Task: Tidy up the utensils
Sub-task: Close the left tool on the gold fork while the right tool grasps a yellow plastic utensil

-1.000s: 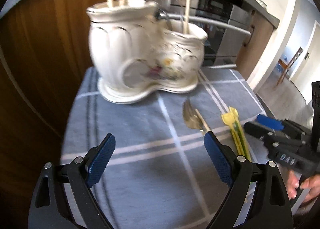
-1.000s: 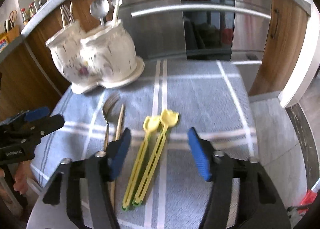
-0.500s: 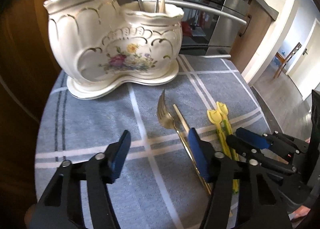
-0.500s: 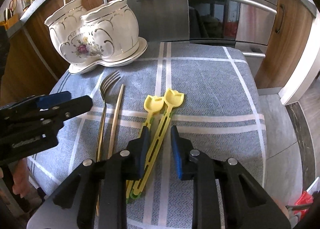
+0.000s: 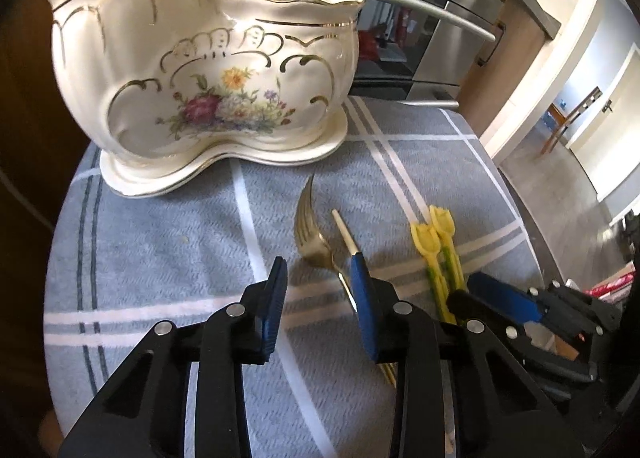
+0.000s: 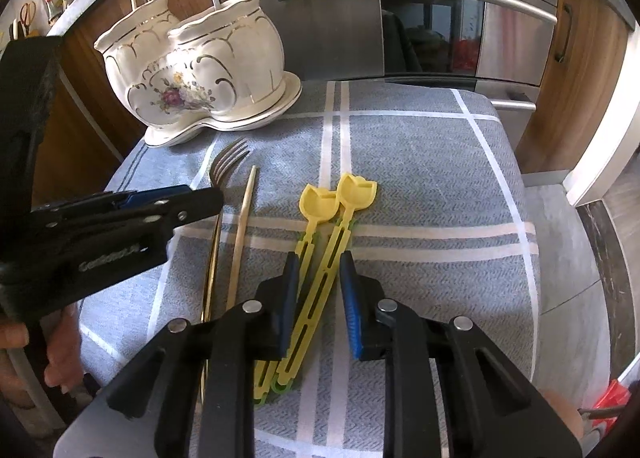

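Observation:
A white floral ceramic utensil holder (image 5: 208, 70) (image 6: 192, 74) stands at the far left of the grey checked cloth, with a spoon, forks and sticks in it. A gold fork (image 5: 316, 242) (image 6: 224, 178), a wooden chopstick (image 6: 244, 230) and two yellow tulip-topped picks (image 6: 320, 250) (image 5: 436, 250) lie on the cloth. My left gripper (image 5: 320, 298) is partly open and empty, low over the fork's neck. My right gripper (image 6: 316, 298) has its jaws narrowly apart on either side of the yellow picks, close to them.
The cloth (image 6: 420, 162) covers a small table that ends at the right edge. A steel oven front (image 6: 400, 18) with a bar handle stands behind. Wooden cabinets are at the left and right. Each gripper shows in the other's view.
Both grippers have narrowed and moved down and forward. The left has come over the fork. The right has closed in around the yellow picks.

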Demonstrator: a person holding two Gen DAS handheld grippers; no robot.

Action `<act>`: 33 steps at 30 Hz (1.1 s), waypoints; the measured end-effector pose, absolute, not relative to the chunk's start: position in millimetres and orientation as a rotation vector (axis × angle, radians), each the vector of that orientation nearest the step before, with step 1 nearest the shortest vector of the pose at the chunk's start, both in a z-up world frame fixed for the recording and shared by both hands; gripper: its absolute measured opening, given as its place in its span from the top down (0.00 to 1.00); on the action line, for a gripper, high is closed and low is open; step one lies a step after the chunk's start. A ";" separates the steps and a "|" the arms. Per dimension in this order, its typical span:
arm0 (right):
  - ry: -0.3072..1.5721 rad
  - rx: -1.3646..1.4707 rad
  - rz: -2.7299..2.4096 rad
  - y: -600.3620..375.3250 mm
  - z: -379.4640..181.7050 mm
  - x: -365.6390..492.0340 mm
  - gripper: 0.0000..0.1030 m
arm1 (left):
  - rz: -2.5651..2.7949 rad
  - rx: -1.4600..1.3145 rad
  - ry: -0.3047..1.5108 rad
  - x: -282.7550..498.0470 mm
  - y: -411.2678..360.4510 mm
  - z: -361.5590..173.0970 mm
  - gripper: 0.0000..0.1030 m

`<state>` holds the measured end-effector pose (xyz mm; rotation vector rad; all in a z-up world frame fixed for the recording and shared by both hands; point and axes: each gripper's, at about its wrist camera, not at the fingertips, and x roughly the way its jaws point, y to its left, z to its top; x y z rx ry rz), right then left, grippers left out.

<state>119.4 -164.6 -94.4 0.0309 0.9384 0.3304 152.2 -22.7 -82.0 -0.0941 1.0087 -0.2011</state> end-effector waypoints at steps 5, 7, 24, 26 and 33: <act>0.928 0.043 0.316 -169.5 -91.9 119.8 0.80 | -0.181 -0.088 1.016 164.1 -24.6 -87.6 0.71; 0.924 0.046 0.306 -171.3 -91.4 121.5 0.81 | -0.187 -0.087 1.010 164.8 -23.7 -87.5 0.79; 0.968 0.022 0.271 -162.1 -99.2 146.8 0.83 | -0.211 -0.074 1.013 166.8 -16.4 -85.8 0.82; 0.963 0.016 0.269 -161.8 -98.6 144.9 0.84 | -0.215 -0.075 1.013 167.3 -16.8 -85.8 0.82; 0.951 0.051 0.259 -167.2 -99.6 141.0 0.90 | -0.241 -0.075 1.002 165.8 -15.4 -87.0 0.83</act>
